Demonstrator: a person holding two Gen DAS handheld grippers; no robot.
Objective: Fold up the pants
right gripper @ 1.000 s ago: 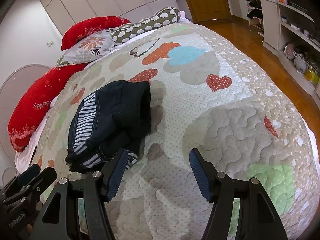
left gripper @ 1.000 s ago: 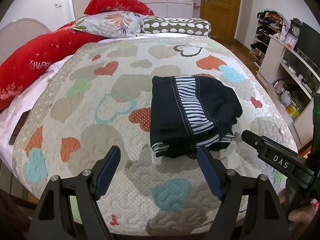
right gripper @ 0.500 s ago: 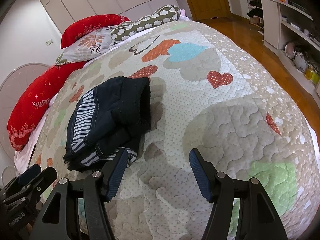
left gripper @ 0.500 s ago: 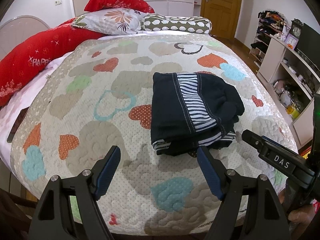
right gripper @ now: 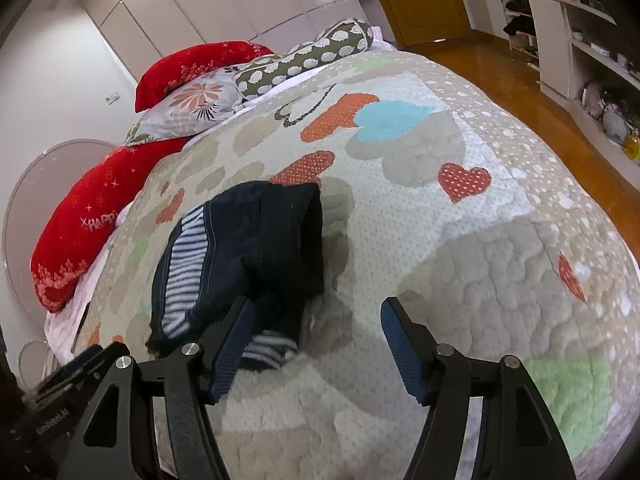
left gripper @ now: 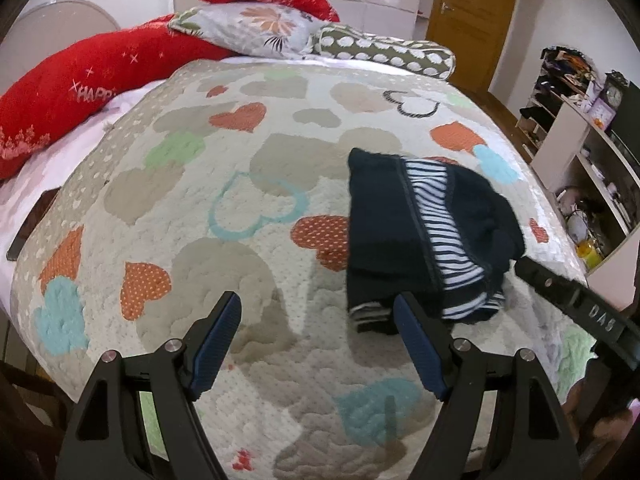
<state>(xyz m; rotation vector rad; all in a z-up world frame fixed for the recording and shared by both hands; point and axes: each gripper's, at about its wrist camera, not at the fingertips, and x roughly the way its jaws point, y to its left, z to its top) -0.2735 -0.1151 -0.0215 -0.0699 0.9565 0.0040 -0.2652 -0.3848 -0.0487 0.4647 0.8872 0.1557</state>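
Dark pants [left gripper: 424, 236] with a striped panel were seen folded in a bundle on a heart-patterned quilt [left gripper: 248, 216]. The left tool [left gripper: 318, 344] and right tool [right gripper: 316, 344] were held wide apart and empty, near the bundle's front edge.

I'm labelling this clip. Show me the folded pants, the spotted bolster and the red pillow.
folded pants [left gripper: 384, 232]: left wrist view, dark panel left of the stripes.
spotted bolster [left gripper: 384, 50]: left wrist view, middle of its length.
red pillow [right gripper: 76, 236]: right wrist view, near the lettering.

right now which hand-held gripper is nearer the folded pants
Roughly level; the right hand-held gripper looks marginally nearer. Its left finger overlaps the folded pants' near edge. The left hand-held gripper hovers beside their near-left corner. Both are open.
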